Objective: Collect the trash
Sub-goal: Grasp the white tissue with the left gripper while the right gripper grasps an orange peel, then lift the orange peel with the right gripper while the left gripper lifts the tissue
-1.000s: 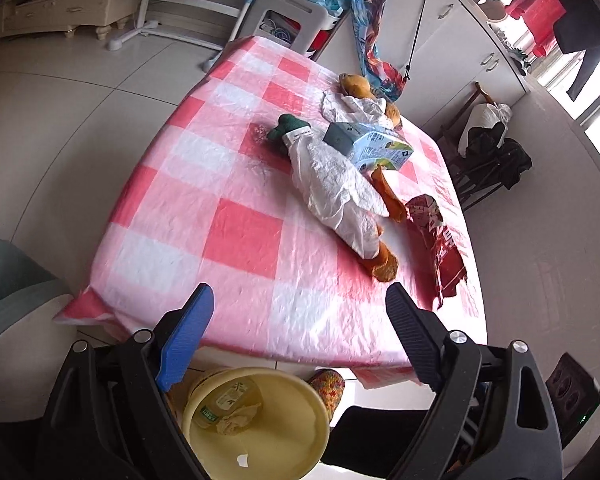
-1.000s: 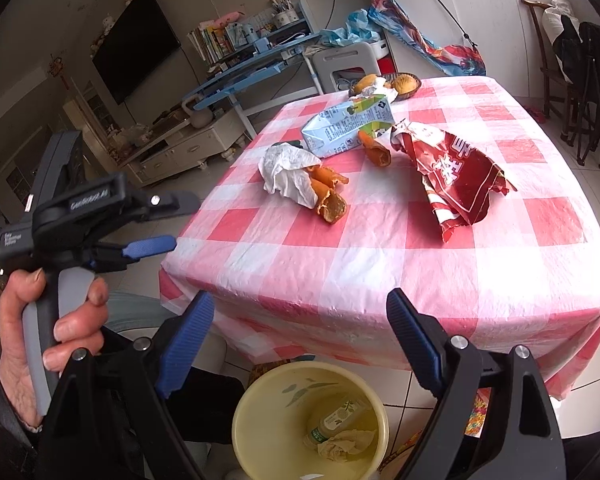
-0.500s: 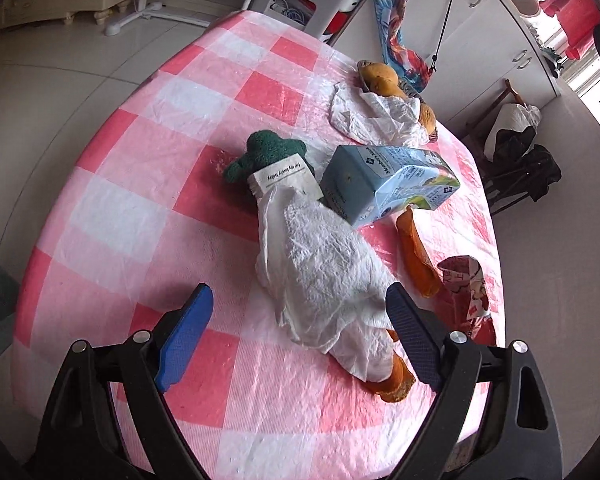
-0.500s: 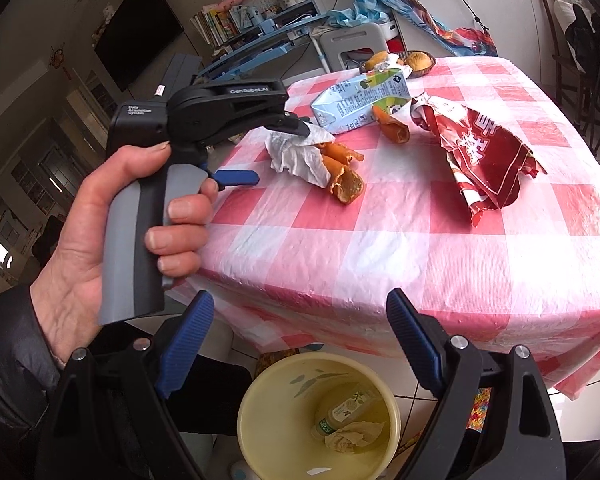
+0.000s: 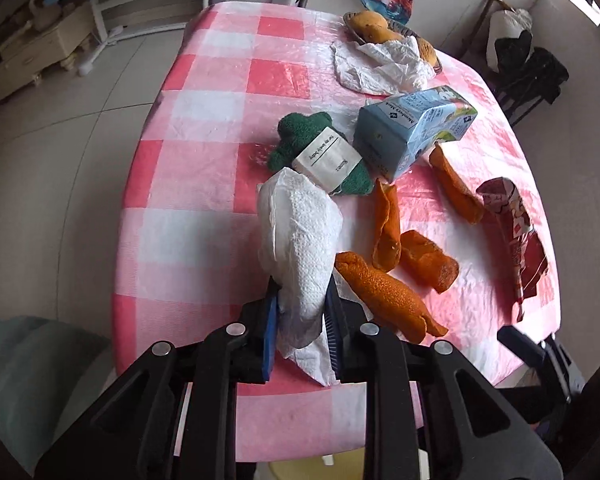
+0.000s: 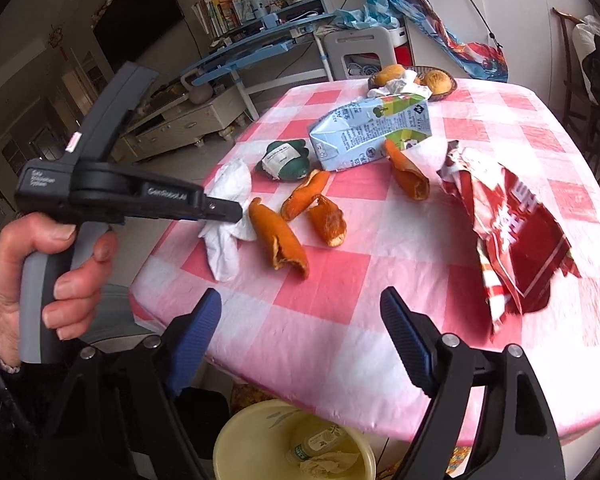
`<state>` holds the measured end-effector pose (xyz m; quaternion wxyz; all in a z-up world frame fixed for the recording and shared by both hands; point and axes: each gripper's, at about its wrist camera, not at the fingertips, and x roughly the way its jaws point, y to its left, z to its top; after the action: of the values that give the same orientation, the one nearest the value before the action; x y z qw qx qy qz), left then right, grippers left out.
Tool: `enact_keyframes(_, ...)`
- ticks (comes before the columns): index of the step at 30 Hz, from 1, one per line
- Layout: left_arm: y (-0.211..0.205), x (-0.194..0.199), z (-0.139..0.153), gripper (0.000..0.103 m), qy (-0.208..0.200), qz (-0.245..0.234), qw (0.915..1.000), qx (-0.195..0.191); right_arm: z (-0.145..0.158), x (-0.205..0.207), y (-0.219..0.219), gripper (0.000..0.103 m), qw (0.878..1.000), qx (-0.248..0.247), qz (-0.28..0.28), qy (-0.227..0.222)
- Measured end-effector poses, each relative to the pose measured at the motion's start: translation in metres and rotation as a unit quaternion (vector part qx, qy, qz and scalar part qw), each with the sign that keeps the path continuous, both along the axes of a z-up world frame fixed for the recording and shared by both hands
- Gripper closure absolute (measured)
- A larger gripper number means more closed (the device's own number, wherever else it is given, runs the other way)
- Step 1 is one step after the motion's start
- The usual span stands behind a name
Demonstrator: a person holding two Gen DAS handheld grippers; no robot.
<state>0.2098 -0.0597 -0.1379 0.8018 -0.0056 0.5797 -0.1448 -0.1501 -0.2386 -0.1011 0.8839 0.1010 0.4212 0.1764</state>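
Your left hand gripped the grey handle at the left of the right wrist view, and your left claw had its blue jaws closing on the crumpled white paper towel, pinching its near end; the rest of the towel draped over the pink-and-white checked cloth of the desk near its left edge. Just past the towel's far end lay a green knitted toy with a white label, touching the towel. To its right the light-blue carton lay on its side. Nearer you, three pieces of orange peel sat just right of the towel, and a fourth lay further right beside the carton. Beyond the carton, a second white tissue was bunched against a basket of fruit at the far edge. On the right side of the desk the torn red snack wrapper lay flat. Your right claw hung over the near edge of the desk, its jaws wide apart though narrowing, with nothing between them. Below the desk edge stood the yellow bin, with a small bottle and a crumpled tissue inside it.
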Motion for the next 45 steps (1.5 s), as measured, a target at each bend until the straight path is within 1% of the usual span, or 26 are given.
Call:
enact_keyframes(2, 0.005, 0.0, -0.002, 0.083, 0.005, 0.001, 1.0, 0.002, -0.004, 0.01, 0.006, 0.033, 1.0, 0.001, 0.009, 0.006)
enact_keyframes(4, 0.009, 0.0, 0.0, 0.083, 0.001, 0.005, 1.0, 0.002, -0.008, 0.016, 0.014, 0.038, 1.0, 0.0, 0.02, 0.01)
enact_keyframes(7, 0.013, 0.001, 0.006, 0.082, -0.008, 0.01, 0.9999, -0.009, -0.007, 0.021, 0.029, 0.039, 0.999, -0.005, 0.04, 0.001)
enact_keyframes(10, 0.013, 0.001, 0.005, 0.082, -0.004, 0.01, 0.9999, -0.008, -0.007, 0.029, 0.044, 0.04, 0.998, -0.027, 0.05, -0.009)
enact_keyframes(12, 0.01, 0.001, 0.003, 0.081, -0.002, 0.005, 1.0, -0.004, -0.01, 0.039, 0.051, 0.044, 0.998, -0.034, 0.054, -0.009)
enact_keyframes(13, 0.009, 0.001, 0.003, 0.079, -0.002, 0.003, 1.0, -0.003, -0.012, 0.043, 0.054, 0.048, 0.998, -0.04, 0.056, -0.006)
enact_keyframes(14, 0.009, 0.002, 0.002, 0.078, -0.002, 0.003, 1.0, -0.002, -0.015, 0.047, 0.058, 0.057, 0.997, -0.048, 0.059, -0.002)
enact_keyframes(15, 0.009, 0.002, 0.002, 0.076, -0.001, 0.004, 1.0, -0.002, -0.018, 0.05, 0.061, 0.062, 0.996, -0.056, 0.064, 0.003)
enact_keyframes(16, 0.009, 0.003, 0.001, 0.075, 0.0, 0.005, 1.0, -0.001, -0.018, 0.05, 0.062, 0.068, 0.996, -0.066, 0.063, 0.0)
enact_keyframes(19, 0.011, 0.005, -0.002, 0.075, 0.003, 0.01, 0.9999, 0.0, -0.017, 0.046, 0.058, 0.079, 0.995, -0.073, 0.063, 0.004)
enact_keyframes(20, 0.011, 0.006, -0.003, 0.075, 0.004, 0.01, 0.9999, 0.0, -0.017, 0.044, 0.055, 0.08, 0.995, -0.076, 0.061, 0.005)
enact_keyframes(24, 0.008, 0.004, -0.005, 0.075, 0.003, 0.004, 0.9999, 0.014, -0.015, 0.034, 0.042, 0.081, 0.996, -0.075, 0.046, 0.014)
enact_keyframes(27, 0.005, 0.002, -0.006, 0.075, 0.003, 0.002, 0.9998, 0.019, -0.014, 0.023, 0.025, 0.081, 0.997, -0.07, 0.024, 0.019)
enact_keyframes(30, 0.004, 0.0, -0.005, 0.063, -0.007, 0.005, 0.9995, 0.029, -0.013, 0.016, 0.008, 0.081, 0.998, -0.063, -0.002, 0.024)
enact_keyframes(31, 0.003, 0.0, -0.004, 0.061, -0.01, 0.005, 0.9995, 0.03, -0.013, 0.014, 0.003, 0.081, 0.998, -0.06, -0.009, 0.025)
enact_keyframes(34, 0.001, -0.002, -0.003, 0.058, -0.014, 0.005, 0.9993, 0.034, -0.014, 0.012, -0.007, 0.081, 0.998, -0.055, -0.026, 0.026)
enact_keyframes(37, -0.001, -0.002, -0.004, 0.057, -0.016, 0.003, 0.999, 0.041, -0.015, 0.013, -0.009, 0.078, 0.998, -0.051, -0.032, 0.025)
enact_keyframes(39, -0.001, -0.002, -0.004, 0.055, -0.017, 0.003, 0.9989, 0.044, -0.014, 0.013, -0.008, 0.069, 0.998, -0.049, -0.032, 0.02)
enact_keyframes(40, -0.001, -0.002, -0.004, 0.053, -0.018, 0.004, 0.9988, 0.045, -0.013, 0.013, -0.008, 0.062, 0.998, -0.049, -0.032, 0.018)
enact_keyframes(41, -0.001, -0.002, -0.004, 0.053, -0.019, 0.004, 0.9987, 0.046, -0.013, 0.013, -0.008, 0.059, 0.998, -0.048, -0.033, 0.015)
enact_keyframes(45, -0.003, -0.001, -0.004, 0.049, -0.023, 0.004, 0.9984, 0.051, -0.014, 0.013, -0.008, 0.056, 0.998, -0.048, -0.033, 0.009)
